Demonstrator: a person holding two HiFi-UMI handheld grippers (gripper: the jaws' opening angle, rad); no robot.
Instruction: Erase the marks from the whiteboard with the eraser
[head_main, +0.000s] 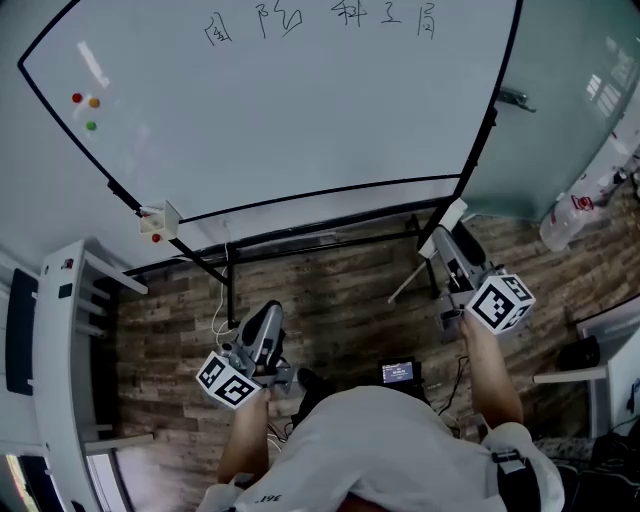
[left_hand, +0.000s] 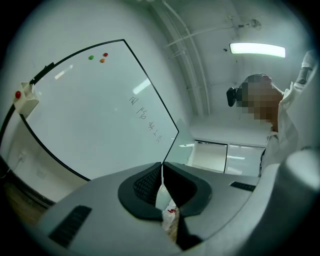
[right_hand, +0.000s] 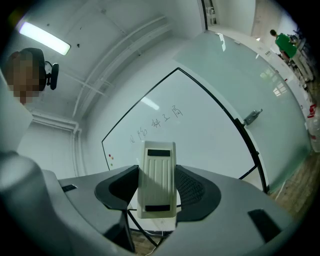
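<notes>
Evidently right gripper (right_hand: 157, 171) clamped on eraser (right_hand: 158, 182) mid-body: probably light, stiff plastic, maybe slick; long sides suit grip. Left gripper (left_hand: 162, 167) closed, empty. Marks (head_main: 320, 20) at whiteboard's (head_main: 300, 120) 12 o'clock edge.

You are holding the eraser (right_hand: 158, 172), a pale cream block with a ribbed back and a dark strip at each end. It is standing on end, pinched by its long sides between the jaws of your right gripper (right_hand: 158, 192). It is hanging near the lower right corner of the whiteboard (head_main: 300, 120), apart from the surface. The black-framed board is standing upright, mostly bare. The marks (head_main: 320, 20), a row of thin dark handwritten characters, are sitting high on it, unwiped.
</notes>
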